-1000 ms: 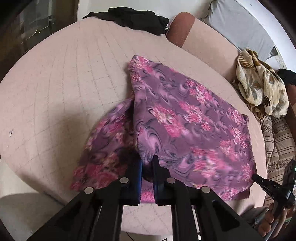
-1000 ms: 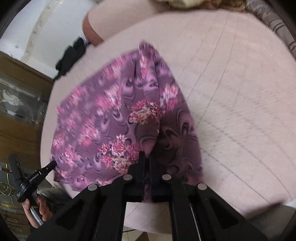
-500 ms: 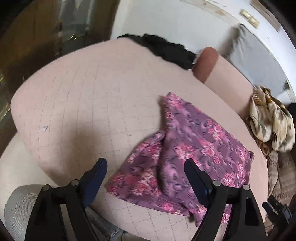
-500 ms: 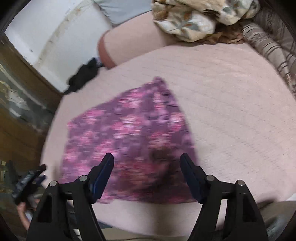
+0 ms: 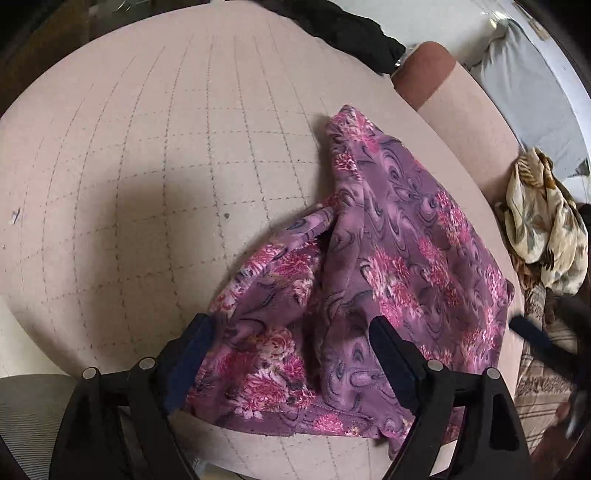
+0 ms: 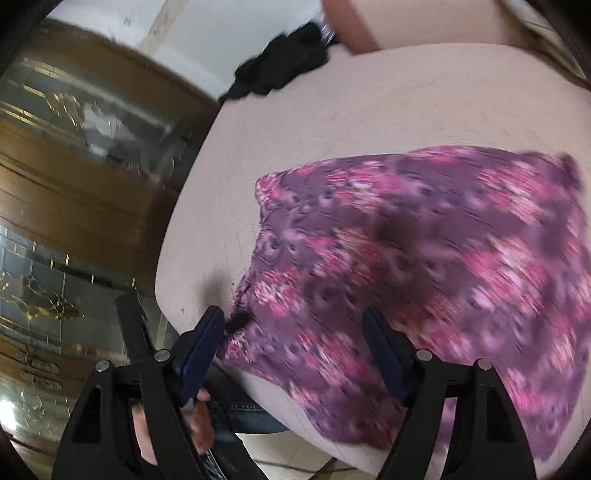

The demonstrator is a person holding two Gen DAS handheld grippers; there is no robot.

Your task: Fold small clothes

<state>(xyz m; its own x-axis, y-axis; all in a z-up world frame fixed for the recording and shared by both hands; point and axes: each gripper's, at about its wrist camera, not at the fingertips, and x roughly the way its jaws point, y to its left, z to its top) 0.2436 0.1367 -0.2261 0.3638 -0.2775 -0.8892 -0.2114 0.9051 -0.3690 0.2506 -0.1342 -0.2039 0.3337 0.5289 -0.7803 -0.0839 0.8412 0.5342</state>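
Note:
A purple garment with pink flowers (image 5: 388,266) lies folded over on the pink gridded table (image 5: 147,166), near its front edge. My left gripper (image 5: 291,354) is open and empty, just above the garment's near hem, its jaws spread wide. The garment also shows, blurred, in the right wrist view (image 6: 424,258). My right gripper (image 6: 295,343) is open and empty over the garment's near left corner by the table edge (image 6: 177,258).
A black garment (image 5: 343,33) lies at the table's far edge. A beige floral cloth (image 5: 546,221) sits on a sofa to the right. A wooden glass-fronted cabinet (image 6: 74,184) stands left of the table. A chair seat (image 5: 29,417) is at the lower left.
Both grippers were shut on the garment a second ago, then opened and let it go. The left one has come back close over the hem; the right one has swung left.

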